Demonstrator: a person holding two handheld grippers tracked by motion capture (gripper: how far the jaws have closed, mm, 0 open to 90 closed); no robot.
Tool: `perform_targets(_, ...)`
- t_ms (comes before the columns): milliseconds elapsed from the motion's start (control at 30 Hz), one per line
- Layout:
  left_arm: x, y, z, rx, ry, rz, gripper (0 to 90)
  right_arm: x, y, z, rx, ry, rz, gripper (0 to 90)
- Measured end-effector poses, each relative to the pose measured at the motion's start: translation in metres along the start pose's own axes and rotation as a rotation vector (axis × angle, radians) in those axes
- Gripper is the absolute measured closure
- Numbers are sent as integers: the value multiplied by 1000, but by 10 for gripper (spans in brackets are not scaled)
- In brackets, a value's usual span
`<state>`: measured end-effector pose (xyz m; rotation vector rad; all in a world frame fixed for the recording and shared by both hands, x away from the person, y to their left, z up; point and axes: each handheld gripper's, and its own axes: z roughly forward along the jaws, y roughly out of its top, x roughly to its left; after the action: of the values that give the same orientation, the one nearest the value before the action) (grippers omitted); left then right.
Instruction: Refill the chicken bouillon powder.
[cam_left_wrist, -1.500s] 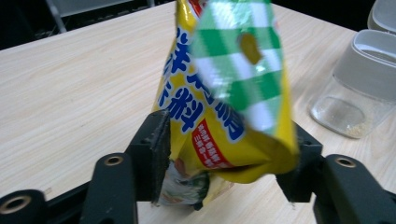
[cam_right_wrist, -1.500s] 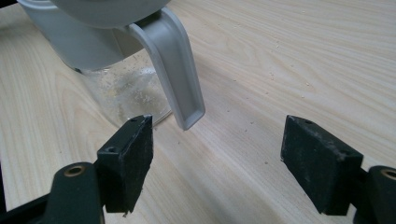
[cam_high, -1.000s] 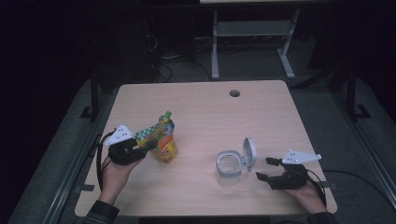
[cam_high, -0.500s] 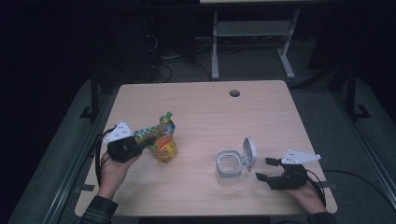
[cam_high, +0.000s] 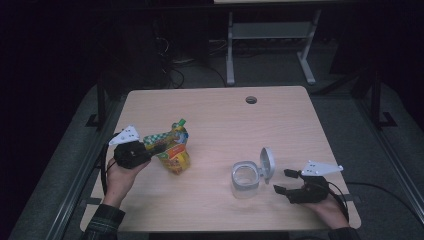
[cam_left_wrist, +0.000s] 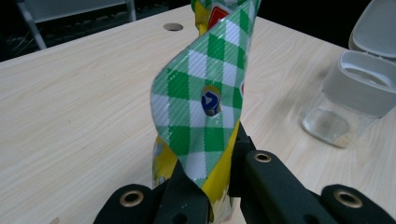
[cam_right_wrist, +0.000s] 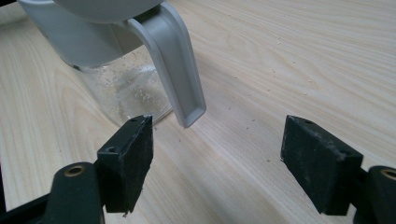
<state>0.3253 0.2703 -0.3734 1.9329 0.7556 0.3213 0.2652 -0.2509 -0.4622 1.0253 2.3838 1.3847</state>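
Note:
A yellow pouch (cam_high: 174, 152) with a green-and-white checked side and a green cap stands on the left of the wooden table (cam_high: 220, 120). My left gripper (cam_high: 151, 148) is shut on its checked edge. In the left gripper view the folded foil (cam_left_wrist: 205, 107) rises pinched between the black jaws of the left gripper (cam_left_wrist: 210, 184). At the right, a clear jar (cam_high: 245, 179) stands with its grey lid (cam_high: 267, 162) flipped up. My right gripper (cam_high: 281, 181) lies just right of it, open and empty. In the right gripper view the right gripper (cam_right_wrist: 217, 158) frames bare wood below the lid's tab (cam_right_wrist: 182, 74).
A round cable hole (cam_high: 251, 100) sits near the table's far edge. The jar (cam_left_wrist: 345, 93) shows far right in the left gripper view, crumbs at its bottom. A metal frame (cam_high: 270, 40) stands on the dark floor beyond. The table's front edge runs close under both hands.
The left gripper stays at the pouch's edge, and the pouch has barely shifted. The right gripper and the jar have kept still.

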Motion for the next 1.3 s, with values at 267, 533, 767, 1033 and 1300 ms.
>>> perform_targets(267,-3,10,-3,-20,-24,0,900,0,0,0,-2,2,0,250)
perform_targets(533,-5,20,-11,-61,-55,-18,900,2,-1,-2,-1,-2,11,258)
perform_targets(767,-11,31,-19,-78,-71,-7,900,9,-2,-14,-10,-9,40,401)
perform_targets(1033,-21,36,-24,-86,-96,-10,900,23,-2,-26,-7,20,28,757)
perform_targets(1300,-27,38,-25,-84,-121,-21,900,39,-2,-24,18,93,-18,900)
